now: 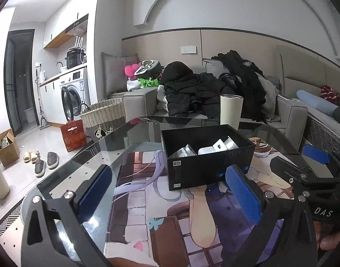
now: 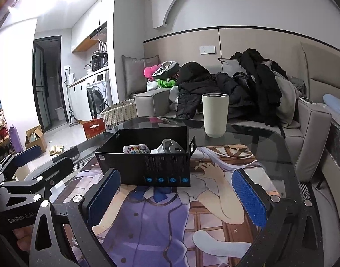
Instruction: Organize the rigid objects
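Both claws, left gripper (image 1: 170, 191) and right gripper (image 2: 176, 198), are spread wide and carrying nothing. Stuff's already in the black box (image 1: 208, 155), so I'd go for the cup (image 2: 215, 114) next: come in level and squeeze mid-body.

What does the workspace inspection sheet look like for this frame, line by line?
Surface: glass table with a printed anime mat on it.
Job's things: open black box on the mat, holding a remote with coloured buttons and white items.
Clutter: cream tumbler upright on the glass behind the box.
Grippers: left gripper and right gripper both open, empty, short of the box.
Cables: nothing seen on the table.
Surroundings: sofa piled with dark clothes, wicker basket, washing machine.
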`<state>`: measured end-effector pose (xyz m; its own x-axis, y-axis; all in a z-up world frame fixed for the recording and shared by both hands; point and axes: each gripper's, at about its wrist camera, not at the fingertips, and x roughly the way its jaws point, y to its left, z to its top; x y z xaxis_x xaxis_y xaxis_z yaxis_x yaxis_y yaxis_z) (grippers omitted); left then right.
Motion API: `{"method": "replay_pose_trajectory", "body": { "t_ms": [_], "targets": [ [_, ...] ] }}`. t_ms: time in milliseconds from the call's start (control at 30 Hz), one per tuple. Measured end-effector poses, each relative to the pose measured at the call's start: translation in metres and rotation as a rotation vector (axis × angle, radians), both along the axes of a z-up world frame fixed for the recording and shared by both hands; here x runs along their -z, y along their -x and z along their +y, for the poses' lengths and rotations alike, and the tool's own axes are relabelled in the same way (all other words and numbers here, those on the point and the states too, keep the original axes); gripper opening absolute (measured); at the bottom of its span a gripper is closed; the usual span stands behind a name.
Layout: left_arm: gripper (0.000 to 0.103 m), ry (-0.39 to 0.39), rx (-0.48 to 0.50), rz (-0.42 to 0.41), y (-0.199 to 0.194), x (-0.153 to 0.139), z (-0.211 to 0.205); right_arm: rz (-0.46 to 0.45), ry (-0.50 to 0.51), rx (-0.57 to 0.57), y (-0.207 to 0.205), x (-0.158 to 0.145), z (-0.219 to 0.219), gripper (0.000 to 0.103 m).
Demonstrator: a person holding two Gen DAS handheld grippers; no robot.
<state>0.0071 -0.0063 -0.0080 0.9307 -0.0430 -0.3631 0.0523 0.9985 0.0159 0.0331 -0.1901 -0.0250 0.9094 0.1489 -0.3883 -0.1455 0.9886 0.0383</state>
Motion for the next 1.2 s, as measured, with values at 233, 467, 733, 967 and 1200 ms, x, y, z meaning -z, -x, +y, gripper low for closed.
{"method": "replay_pose_trajectory", "body": {
  "t_ms": [233,467,733,967,1200],
  "targets": [
    [0.103,0.005,-0.009,0.015,-0.0006,0.0005,0.0021,0.005,-0.012,0.0,-0.0005,-0.002,-0.0006,0.102],
    [0.103,0.011,-0.011,0.021,-0.0017,-0.001,0.0016,0.028,-0.025,0.004,-0.004,-0.0009,-0.0021,0.102],
    [0.103,0.014,-0.01,0.027,-0.0026,-0.0006,0.0026,0.034,-0.029,0.009,-0.0036,-0.0007,-0.0024,0.102],
    [0.103,0.014,-0.01,0.027,-0.0031,-0.0005,0.0023,0.03,-0.029,0.006,-0.0036,-0.0007,-0.002,0.102],
    [0.103,0.018,-0.008,0.029,-0.0028,-0.0003,0.0021,0.042,-0.029,0.005,-0.0044,-0.0005,-0.001,0.102]
  ]
}}
